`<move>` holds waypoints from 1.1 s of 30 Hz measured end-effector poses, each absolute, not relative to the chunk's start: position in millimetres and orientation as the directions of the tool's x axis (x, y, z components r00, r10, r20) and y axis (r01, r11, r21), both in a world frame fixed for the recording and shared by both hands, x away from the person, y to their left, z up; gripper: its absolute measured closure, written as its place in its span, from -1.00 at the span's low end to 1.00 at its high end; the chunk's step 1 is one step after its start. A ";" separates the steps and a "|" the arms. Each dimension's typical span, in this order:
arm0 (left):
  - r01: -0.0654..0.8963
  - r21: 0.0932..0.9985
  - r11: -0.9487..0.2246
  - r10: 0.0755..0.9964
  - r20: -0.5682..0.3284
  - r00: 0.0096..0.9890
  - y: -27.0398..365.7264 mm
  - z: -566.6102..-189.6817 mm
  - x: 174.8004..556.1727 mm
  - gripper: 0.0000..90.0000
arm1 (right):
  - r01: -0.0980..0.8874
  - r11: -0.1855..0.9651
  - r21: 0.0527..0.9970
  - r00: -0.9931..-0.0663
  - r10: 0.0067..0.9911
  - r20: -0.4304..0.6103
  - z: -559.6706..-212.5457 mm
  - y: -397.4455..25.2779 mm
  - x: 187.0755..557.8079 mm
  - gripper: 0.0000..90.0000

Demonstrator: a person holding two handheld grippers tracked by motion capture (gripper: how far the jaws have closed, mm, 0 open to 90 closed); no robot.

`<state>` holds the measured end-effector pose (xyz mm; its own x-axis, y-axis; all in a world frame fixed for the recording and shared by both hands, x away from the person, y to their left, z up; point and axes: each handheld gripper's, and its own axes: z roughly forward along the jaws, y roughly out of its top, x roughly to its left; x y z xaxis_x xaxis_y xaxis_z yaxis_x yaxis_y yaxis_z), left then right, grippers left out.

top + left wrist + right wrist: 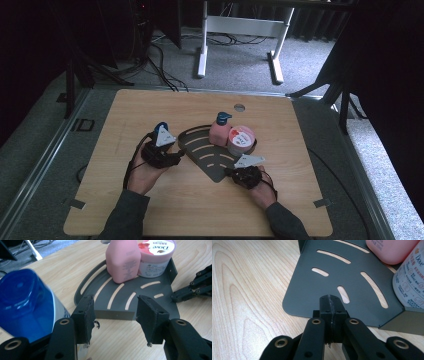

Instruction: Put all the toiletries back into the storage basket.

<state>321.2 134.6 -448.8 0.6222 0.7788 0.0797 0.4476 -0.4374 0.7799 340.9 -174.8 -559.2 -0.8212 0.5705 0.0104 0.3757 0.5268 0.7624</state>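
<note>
A: What sits at the left?

B: The left gripper [176, 155], jaws spread wide with nothing between them, just beside the flat edge of the corner shelf [210, 152]. In the left gripper view a blue cap [23, 306] shows beside those jaws.

A: How does the shelf look?

B: A dark grey metal plate shaped like a quarter circle, cut with curved slots through which the desk [150, 210] shows. It has a low upturned rim and lies flat near the middle of the desk.

A: What stands on it?

B: A pink pump bottle [219, 132] and, touching it, a white tub [240, 140] with a red-and-white lid.

A: And the right?

B: The right gripper [331, 305], jaws pressed together, rests at the shelf's near rounded corner.
</note>
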 end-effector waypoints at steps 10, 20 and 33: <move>0.463 0.780 -0.421 0.801 0.080 0.594 152.9 -445.8 310.7 0.10 | 0.376 0.527 0.762 -0.821 0.571 0.010 -559.1 -174.9 340.9 1.00; 0.506 0.764 -0.399 0.845 0.093 0.526 170.7 -444.0 308.4 0.14 | 0.377 0.527 0.762 -0.821 0.571 0.011 -559.1 -174.8 340.7 1.00; 0.583 0.720 -0.377 0.893 0.114 0.436 180.1 -453.2 328.9 0.08 | 0.374 0.528 0.763 -0.822 0.569 0.009 -559.1 -175.0 340.9 1.00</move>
